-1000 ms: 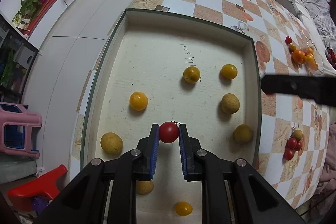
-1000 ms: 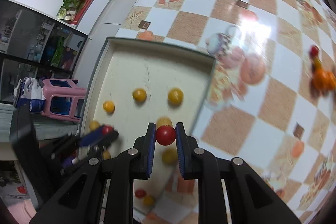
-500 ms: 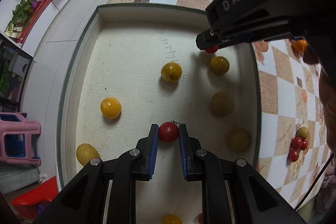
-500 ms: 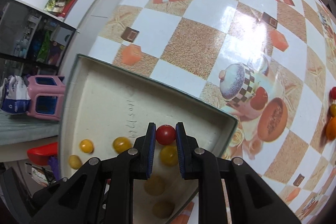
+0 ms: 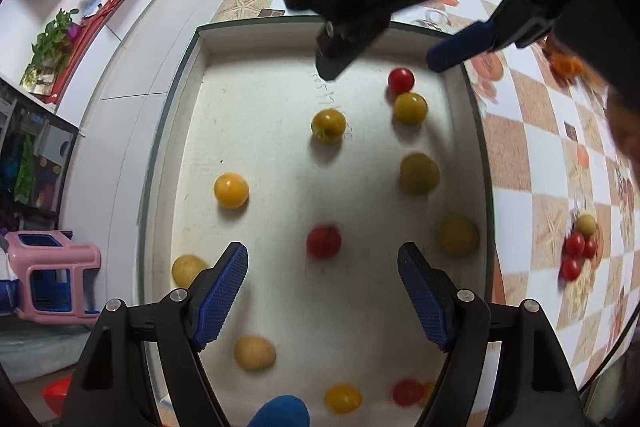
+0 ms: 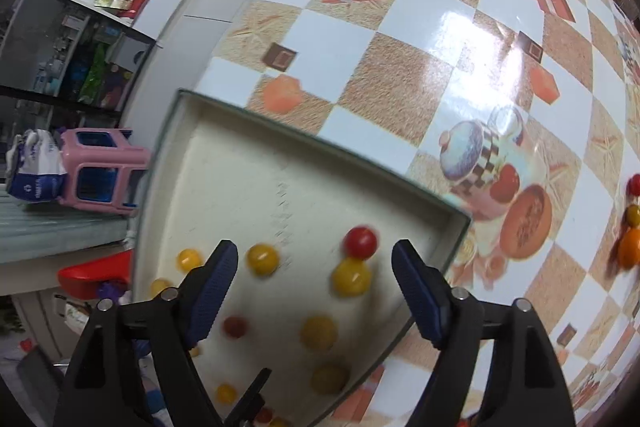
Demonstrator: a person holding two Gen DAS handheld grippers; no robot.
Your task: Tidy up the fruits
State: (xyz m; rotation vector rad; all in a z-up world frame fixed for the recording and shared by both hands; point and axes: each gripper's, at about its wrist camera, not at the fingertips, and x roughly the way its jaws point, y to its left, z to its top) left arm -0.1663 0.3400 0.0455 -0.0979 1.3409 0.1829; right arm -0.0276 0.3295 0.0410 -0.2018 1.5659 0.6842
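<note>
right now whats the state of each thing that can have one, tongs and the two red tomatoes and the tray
left tongs: opening, nothing gripped
right tongs: opening, nothing gripped
red tomato: released, on tray floor
far red tomato: released, touching a yellow fruit
tray: holding scattered fruit

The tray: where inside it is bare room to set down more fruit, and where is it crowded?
In the tray, the far left part is bare, between the left wall, the far wall and the yellow fruit. The middle strip near the left gripper holds only one red tomato. The right side is crowded: another red tomato touches a yellow fruit, with more fruit below.
</note>
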